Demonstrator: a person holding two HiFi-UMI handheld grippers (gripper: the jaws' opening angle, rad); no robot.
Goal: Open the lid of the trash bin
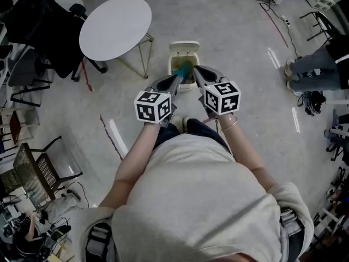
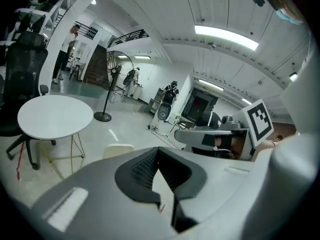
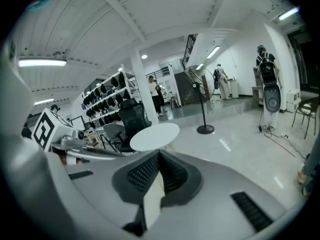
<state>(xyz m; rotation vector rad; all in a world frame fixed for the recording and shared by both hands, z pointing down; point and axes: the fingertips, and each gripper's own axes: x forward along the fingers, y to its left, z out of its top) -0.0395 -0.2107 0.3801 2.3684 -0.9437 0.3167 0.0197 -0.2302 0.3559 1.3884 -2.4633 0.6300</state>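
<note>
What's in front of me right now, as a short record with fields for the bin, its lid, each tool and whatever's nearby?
trash bin: cream, below both tool tips in the head view
lid: looks raised, tipped back
left tool: jaws together, nothing held
right tool: jaws together, nothing held
round table: white, left of the bin

- trash bin (image 1: 184, 49), top centre: smooth cream plastic
- round table (image 1: 115, 27), upper left: matt white top, thin metal legs
- floor (image 1: 234, 31): grey, polished, slight gloss
- left gripper (image 2: 158, 149), right gripper (image 3: 159, 154): matt grey plastic shells, ribbed black pads (image 2: 142, 170)
- shirt (image 1: 207, 201): beige cloth
</note>
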